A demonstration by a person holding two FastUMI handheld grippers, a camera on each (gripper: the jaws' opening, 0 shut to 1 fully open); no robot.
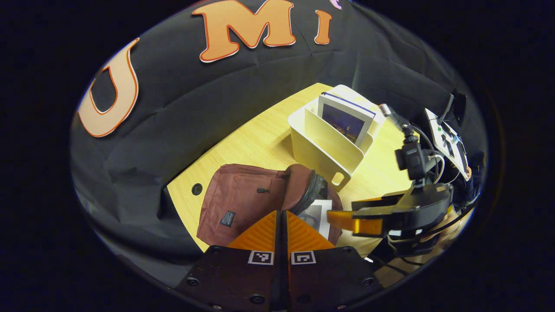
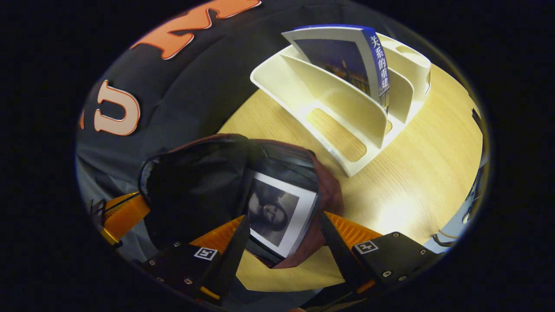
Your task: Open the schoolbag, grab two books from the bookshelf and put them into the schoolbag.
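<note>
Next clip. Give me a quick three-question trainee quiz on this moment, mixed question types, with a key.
1. True or false: the maroon schoolbag is zipped shut.
2. How many books stand in the cream bookshelf? A) none B) one C) two
3. What lies between the open fingers of the right claw?

Key:
1. False; its mouth gapes.
2. B, the blue-spined book.
3. The book with a grey portrait cover, partly inside the bag.
</note>
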